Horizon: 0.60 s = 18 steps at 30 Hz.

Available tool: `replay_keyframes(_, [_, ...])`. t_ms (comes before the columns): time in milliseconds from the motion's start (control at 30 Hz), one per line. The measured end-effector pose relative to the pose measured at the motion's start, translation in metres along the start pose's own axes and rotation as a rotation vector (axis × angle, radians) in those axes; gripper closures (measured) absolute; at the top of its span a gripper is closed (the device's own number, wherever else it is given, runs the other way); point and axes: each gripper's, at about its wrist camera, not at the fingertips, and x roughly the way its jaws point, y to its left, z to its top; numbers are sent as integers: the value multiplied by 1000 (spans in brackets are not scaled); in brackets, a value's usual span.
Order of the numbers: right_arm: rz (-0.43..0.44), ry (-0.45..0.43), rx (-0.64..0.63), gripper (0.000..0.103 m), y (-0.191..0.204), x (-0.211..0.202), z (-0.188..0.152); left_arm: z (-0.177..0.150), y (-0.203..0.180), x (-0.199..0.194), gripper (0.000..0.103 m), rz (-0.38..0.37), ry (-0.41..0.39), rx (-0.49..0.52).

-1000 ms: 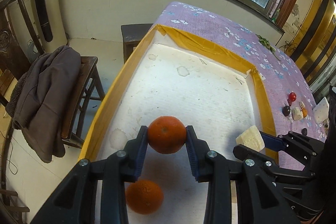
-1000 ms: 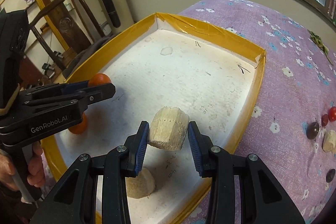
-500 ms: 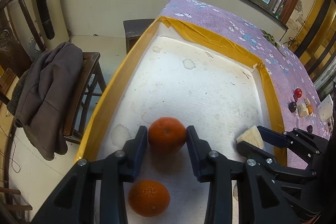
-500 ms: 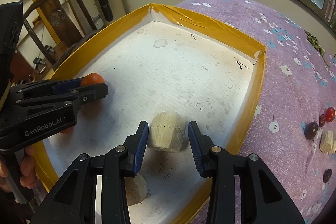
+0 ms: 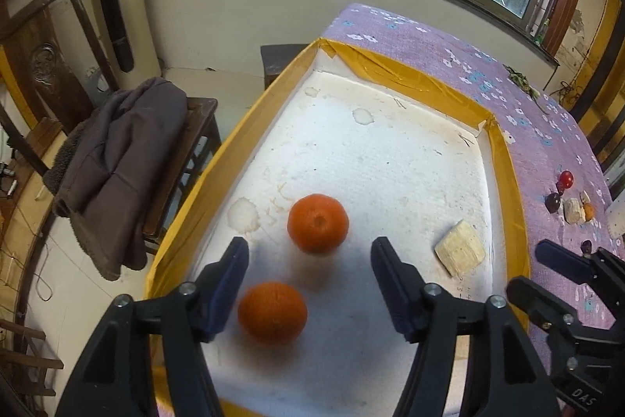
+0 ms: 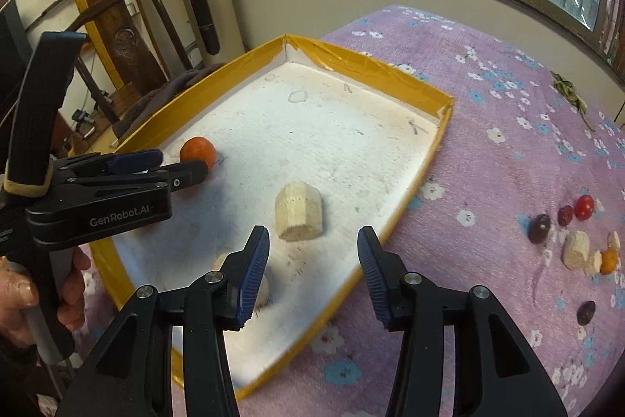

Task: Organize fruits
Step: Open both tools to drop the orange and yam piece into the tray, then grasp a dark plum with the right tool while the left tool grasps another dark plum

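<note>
We are seeing "GenRobot.AI" on our left hand-held gripper (image 6: 156, 163). In the tray (image 5: 511, 206) are lying two oranges (image 5: 317, 223) and two pale chunks (image 6: 299, 212). Both the left and the right hand-held gripper (image 6: 313, 270) have just been spreading, pinching nothing.

Two oranges (image 5: 317, 223) (image 5: 272, 313) and a pale, possibly sugarcane chunk (image 6: 298, 212) lie in the tray (image 6: 406, 86).

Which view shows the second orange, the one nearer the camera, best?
The left wrist view. The nearer orange lies whole and unobstructed on the tray, just inside the open left gripper. In the right wrist view I can't make it out; only the farther orange shows.
</note>
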Motion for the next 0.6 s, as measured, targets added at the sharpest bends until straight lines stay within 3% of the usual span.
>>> replay_keyframes(167, [-2, -26, 14, 48, -18, -22, -14, -9, -18, -23, 25, 18, -54, 1])
replay_keyframes(367, [-33, -49, 61, 47, -49, -46, -37, -18, -60, -45, 18, -13, -106, 57])
replay_keyframes(600, [-94, -60, 138, 47, -89, -74, -69, -28, -117, -53, 16, -67, -106, 147])
